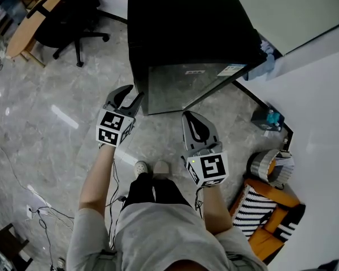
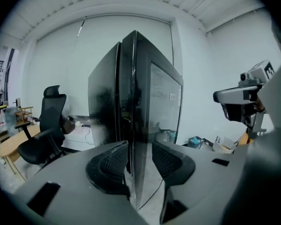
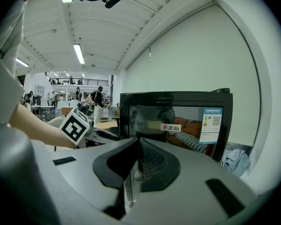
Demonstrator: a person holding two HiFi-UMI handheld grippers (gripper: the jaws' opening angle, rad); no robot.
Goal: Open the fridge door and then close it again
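The black fridge point(image 1: 186, 21) stands ahead of me, its glass door point(image 1: 183, 86) flush against the body. My left gripper point(image 1: 133, 95) hovers by the fridge's front left corner, jaws open and empty. In the left gripper view that gripper point(image 2: 139, 158) lines up with the fridge's vertical corner edge point(image 2: 135, 102), which is farther off and not touched. My right gripper point(image 1: 188, 116) hangs low in front of the door, shut on nothing. In the right gripper view its pads point(image 3: 147, 156) meet, and the door with its stickers point(image 3: 178, 121) is beyond them.
A black office chair point(image 1: 73, 16) and a wooden desk point(image 1: 28, 21) stand at the far left. Cables point(image 1: 39, 208) trail over the marble floor. A teal box point(image 1: 269, 117), an orange seat with a striped cushion point(image 1: 265, 213) and a white wall point(image 1: 316, 95) crowd the right.
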